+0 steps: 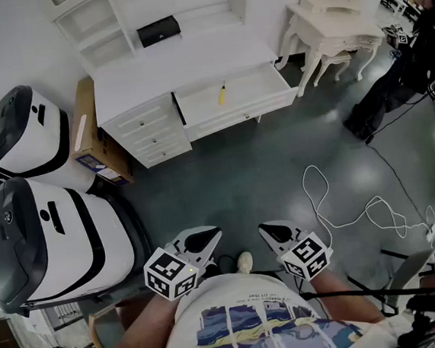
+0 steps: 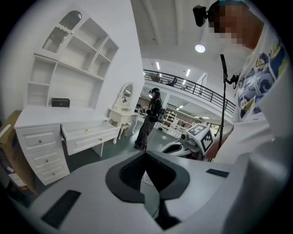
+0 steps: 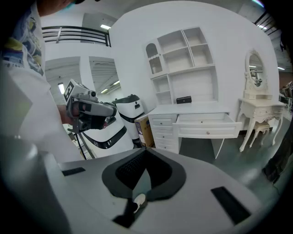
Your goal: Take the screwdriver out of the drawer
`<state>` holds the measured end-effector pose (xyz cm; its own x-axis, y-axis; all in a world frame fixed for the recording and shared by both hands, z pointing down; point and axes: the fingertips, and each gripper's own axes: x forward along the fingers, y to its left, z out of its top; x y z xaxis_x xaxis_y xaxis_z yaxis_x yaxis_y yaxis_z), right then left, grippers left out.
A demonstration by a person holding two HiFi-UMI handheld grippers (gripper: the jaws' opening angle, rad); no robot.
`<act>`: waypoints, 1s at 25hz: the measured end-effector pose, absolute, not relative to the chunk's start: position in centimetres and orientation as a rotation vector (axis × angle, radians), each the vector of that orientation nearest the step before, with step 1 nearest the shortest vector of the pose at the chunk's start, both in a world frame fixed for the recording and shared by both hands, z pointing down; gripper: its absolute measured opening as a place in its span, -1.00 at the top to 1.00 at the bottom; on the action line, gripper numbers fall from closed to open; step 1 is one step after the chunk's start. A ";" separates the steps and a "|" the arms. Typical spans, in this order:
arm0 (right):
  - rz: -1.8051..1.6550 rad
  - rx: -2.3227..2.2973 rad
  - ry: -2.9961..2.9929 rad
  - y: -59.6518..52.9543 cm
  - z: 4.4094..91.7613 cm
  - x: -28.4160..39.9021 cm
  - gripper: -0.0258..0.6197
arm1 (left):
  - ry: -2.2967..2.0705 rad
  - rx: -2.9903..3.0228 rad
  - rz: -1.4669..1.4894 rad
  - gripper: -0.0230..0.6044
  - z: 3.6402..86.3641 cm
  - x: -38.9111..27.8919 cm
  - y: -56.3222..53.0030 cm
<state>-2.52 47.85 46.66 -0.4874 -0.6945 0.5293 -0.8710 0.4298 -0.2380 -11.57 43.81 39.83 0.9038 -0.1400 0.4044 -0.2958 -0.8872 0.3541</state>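
A yellow screwdriver [image 1: 223, 94] lies in the open white drawer [image 1: 235, 97] of the white desk [image 1: 184, 67], far ahead of me across the grey floor. It shows as a small yellow speck [image 2: 86, 132] in the left gripper view. My left gripper [image 1: 208, 237] and right gripper [image 1: 267, 232] hang close to my body, well short of the desk. Both have their jaws closed tip to tip with nothing between them. In the right gripper view the open drawer [image 3: 208, 124] faces me, its contents hidden by the front panel.
Two large white-and-black machines [image 1: 43, 232] stand on the left, with a cardboard box [image 1: 91, 135] beside the desk's drawer stack. A white dressing table [image 1: 334, 32] stands at the right. A person in black [image 1: 399, 75] stands far right. White cable [image 1: 351, 210] loops over the floor.
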 end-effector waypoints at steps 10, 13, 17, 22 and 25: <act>0.697 1.328 -2.349 48.8 47.3 -0.6 0.85 | -0.368 2.659 0.536 0.89 40.0 -10.1 44.5; 0.716 1.318 -2.350 48.1 47.9 -0.6 0.85 | -0.378 2.650 0.534 0.88 40.5 -10.1 43.7; 0.740 1.342 -2.325 45.6 48.8 -0.3 0.84 | -0.370 2.624 0.527 0.88 41.8 -10.4 40.8; 0.748 1.409 -2.260 39.9 49.6 0.5 0.84 | -0.313 2.632 0.501 0.88 42.7 -10.1 34.3; 0.759 1.443 -2.227 35.1 49.5 0.6 0.84 | -0.273 2.648 0.487 0.88 42.2 -9.9 29.4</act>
